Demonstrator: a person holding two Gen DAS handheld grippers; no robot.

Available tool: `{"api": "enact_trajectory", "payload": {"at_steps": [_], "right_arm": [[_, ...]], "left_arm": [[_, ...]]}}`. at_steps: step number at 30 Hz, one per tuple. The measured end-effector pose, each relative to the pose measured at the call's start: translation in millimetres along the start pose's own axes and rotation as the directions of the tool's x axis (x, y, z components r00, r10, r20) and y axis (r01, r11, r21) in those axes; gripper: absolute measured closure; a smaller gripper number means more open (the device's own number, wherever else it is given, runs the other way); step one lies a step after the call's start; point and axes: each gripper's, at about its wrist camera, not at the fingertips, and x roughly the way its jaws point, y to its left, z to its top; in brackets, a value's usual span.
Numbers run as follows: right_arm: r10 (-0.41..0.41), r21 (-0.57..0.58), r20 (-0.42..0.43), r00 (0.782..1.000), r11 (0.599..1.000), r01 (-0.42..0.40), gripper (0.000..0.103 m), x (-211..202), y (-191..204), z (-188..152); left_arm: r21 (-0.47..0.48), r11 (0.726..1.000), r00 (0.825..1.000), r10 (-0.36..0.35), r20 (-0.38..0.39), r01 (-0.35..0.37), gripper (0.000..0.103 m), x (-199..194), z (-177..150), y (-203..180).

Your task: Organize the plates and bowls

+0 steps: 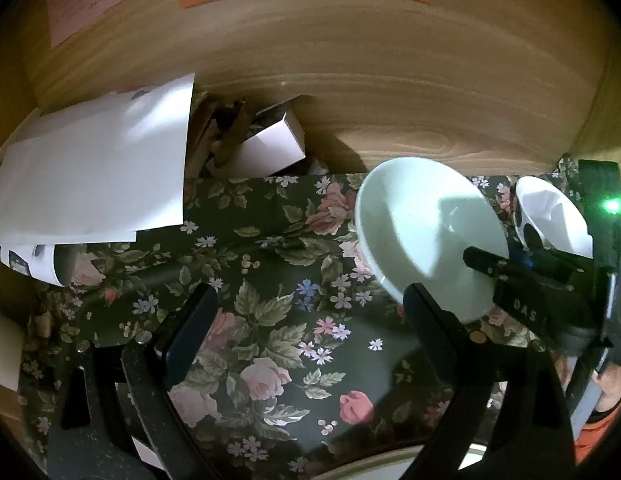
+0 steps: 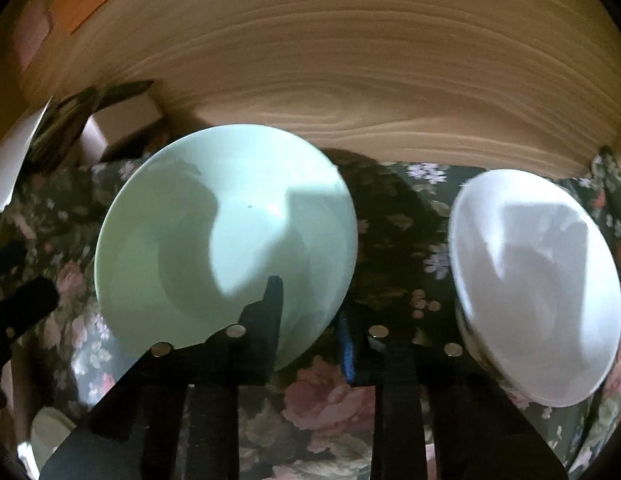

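Note:
A pale green bowl [image 2: 226,236] is gripped at its near rim by my right gripper [image 2: 310,320], one finger inside the bowl and one outside; it hangs tilted above the floral cloth. The same bowl [image 1: 426,232] shows in the left wrist view with the right gripper [image 1: 494,268] on its right rim. A white bowl [image 2: 538,280] sits to the right on the cloth; it also shows in the left wrist view [image 1: 558,220]. My left gripper [image 1: 310,328] is open and empty over the cloth, left of the green bowl.
A dark floral cloth [image 1: 270,300] covers the surface before a wooden wall [image 1: 390,80]. White paper sheets [image 1: 98,168] and a small white box [image 1: 270,148] lie at the back left. A plate rim [image 1: 370,468] shows at the bottom edge.

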Motion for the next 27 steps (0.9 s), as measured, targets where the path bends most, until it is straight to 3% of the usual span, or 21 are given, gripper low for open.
{"api": "enact_trajectory", "payload": {"at_steps": [3, 8, 13, 15, 18, 27], "right_arm": [[0.039, -0.042, -0.022, 0.999, 0.998, -0.04, 0.085, -2.0, 8.2, -2.5], [0.078, -0.087, -0.05, 0.996, 0.993, -0.082, 0.085, -11.8, 18.6, -12.7], [0.112, -0.049, -0.052, 0.992, 0.992, -0.115, 0.081, -28.5, 14.9, -20.1], [0.118, -0.026, -0.036, 0.992, 0.993, -0.119, 0.081, -36.2, 9.5, -22.6], [0.115, -0.001, -0.007, 0.993, 0.993, -0.115, 0.072, -49.7, 13.6, -21.8], [0.116, 0.039, -0.02, 0.993, 0.993, -0.115, 0.071, -25.2, 14.3, -19.2]], "left_arm": [[-0.005, 1.0, 1.0, 0.009, -0.024, -0.009, 0.009, 4.6, 0.1, 2.7], [-0.01, 1.0, 0.996, -0.001, -0.087, 0.0, 0.024, 16.3, -1.5, 7.2], [-0.01, 1.0, 0.988, -0.028, -0.153, 0.027, 0.046, 26.8, -5.3, 7.6], [-0.004, 0.999, 0.986, -0.036, -0.162, 0.036, 0.049, 27.4, -7.9, 5.6], [0.018, 0.999, 0.985, -0.046, -0.168, 0.05, 0.053, 26.9, -9.8, 0.7], [0.043, 0.995, 0.972, -0.082, -0.218, 0.094, 0.077, 33.7, -11.8, -7.9]]}}
